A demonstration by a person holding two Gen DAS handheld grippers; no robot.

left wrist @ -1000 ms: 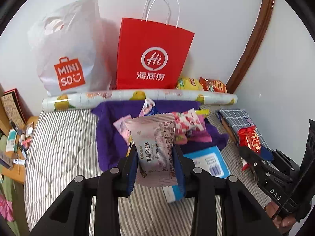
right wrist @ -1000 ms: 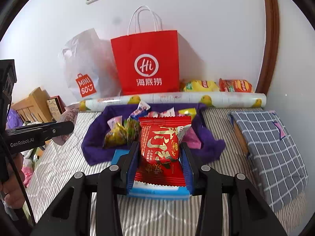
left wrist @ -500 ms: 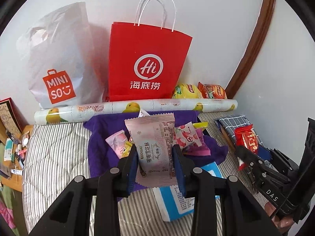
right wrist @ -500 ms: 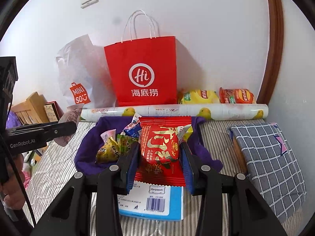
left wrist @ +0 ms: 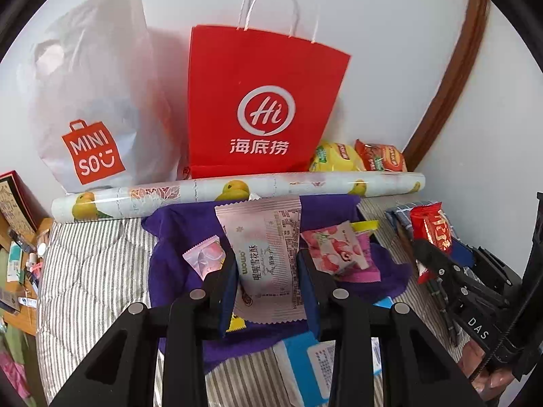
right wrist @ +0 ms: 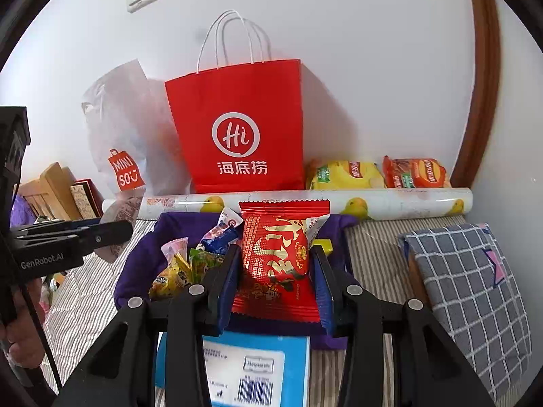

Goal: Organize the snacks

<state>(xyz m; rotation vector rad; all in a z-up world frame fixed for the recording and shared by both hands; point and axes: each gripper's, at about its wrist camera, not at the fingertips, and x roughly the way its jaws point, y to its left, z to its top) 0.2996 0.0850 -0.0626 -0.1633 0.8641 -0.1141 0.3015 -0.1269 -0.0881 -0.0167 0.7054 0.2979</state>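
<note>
Both tools are closed on snacks: left tool [left wrist: 268, 273] on a pink packet [left wrist: 268, 261], right tool [right wrist: 275, 269] on a red packet [right wrist: 276, 254], above the purple cloth [right wrist: 142, 268]. Several snacks [right wrist: 176, 271] are left unsorted there.

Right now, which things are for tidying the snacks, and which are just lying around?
For the job:
- pink snack packet in the left tongs
- red snack packet in the right tongs
- loose snacks on the purple cloth
- red paper bag, maybe

Just lying about:
- patterned roll
- checked cloth
- blue-and-white pack
</note>
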